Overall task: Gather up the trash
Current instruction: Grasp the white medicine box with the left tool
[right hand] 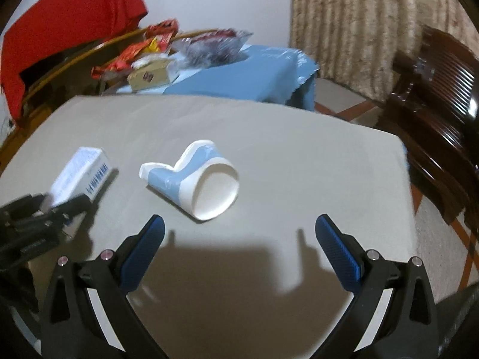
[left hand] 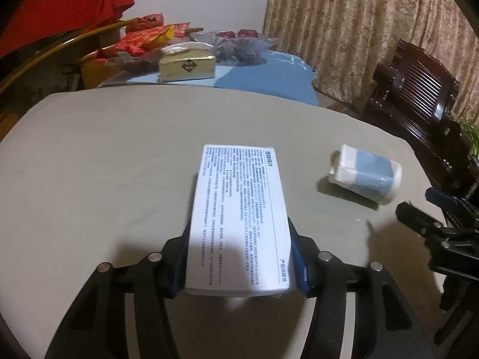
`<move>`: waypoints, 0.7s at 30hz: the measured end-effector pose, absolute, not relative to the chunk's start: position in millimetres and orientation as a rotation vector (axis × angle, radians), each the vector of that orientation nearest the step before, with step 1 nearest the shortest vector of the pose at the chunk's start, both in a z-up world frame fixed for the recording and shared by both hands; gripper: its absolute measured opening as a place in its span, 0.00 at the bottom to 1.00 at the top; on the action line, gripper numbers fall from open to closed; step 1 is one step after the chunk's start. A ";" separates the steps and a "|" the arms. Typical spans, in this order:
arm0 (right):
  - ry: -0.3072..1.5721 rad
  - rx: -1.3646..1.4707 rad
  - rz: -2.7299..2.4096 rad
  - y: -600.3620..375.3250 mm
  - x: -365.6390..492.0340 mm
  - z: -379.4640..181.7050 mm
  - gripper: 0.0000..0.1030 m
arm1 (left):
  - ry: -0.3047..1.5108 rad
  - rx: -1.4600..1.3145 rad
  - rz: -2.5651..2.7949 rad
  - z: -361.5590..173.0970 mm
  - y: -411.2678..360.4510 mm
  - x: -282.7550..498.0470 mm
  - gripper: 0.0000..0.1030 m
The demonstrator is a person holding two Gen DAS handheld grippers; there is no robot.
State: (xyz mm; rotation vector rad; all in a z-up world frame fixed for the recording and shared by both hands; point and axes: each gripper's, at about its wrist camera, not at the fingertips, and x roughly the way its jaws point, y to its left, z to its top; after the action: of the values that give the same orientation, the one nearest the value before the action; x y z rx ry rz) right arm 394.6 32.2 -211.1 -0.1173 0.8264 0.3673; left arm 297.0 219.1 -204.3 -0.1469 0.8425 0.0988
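Note:
My left gripper (left hand: 239, 236) is shut on a white box (left hand: 239, 215) printed with blue text, holding it just above the grey table (left hand: 104, 164). The box also shows in the right wrist view (right hand: 79, 173), with the left gripper (right hand: 64, 206) at the left. A crushed blue and white paper cup (right hand: 197, 179) lies on its side on the table, mouth towards my right gripper (right hand: 239, 227), which is open and empty a short way in front of it. The cup shows in the left wrist view (left hand: 365, 176) to the right of the box, near the right gripper (left hand: 419, 209).
Behind the grey table stands a blue-covered table (left hand: 269, 74) with a gold tissue box (left hand: 187, 67), red snack bags (left hand: 143, 39) and a glass bowl (left hand: 236, 42). A dark wooden chair (left hand: 419, 89) stands at the right, with curtains (left hand: 359, 15) behind.

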 end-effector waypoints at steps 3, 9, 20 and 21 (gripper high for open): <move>0.835 -0.137 0.381 39.7 406.0 -214.1 0.95 | 0.851 -0.149 0.115 -206.3 226.4 298.8 0.54; 0.873 -0.152 0.412 52.3 427.2 -220.0 0.95 | 0.862 -0.155 0.144 -210.3 236.3 301.3 0.54; 0.913 -0.100 0.564 69.8 416.5 -218.4 0.53 | 0.868 -0.154 0.155 -214.6 237.6 301.9 0.54; 0.912 -0.100 0.571 71.0 413.3 -217.3 0.53 | 0.868 -0.154 0.155 -214.9 237.7 302.2 0.54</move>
State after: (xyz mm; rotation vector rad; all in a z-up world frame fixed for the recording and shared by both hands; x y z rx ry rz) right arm 413.3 71.0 -217.3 -0.0999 0.9124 0.5711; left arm 302.1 237.7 -214.9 -0.1539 0.8683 0.1552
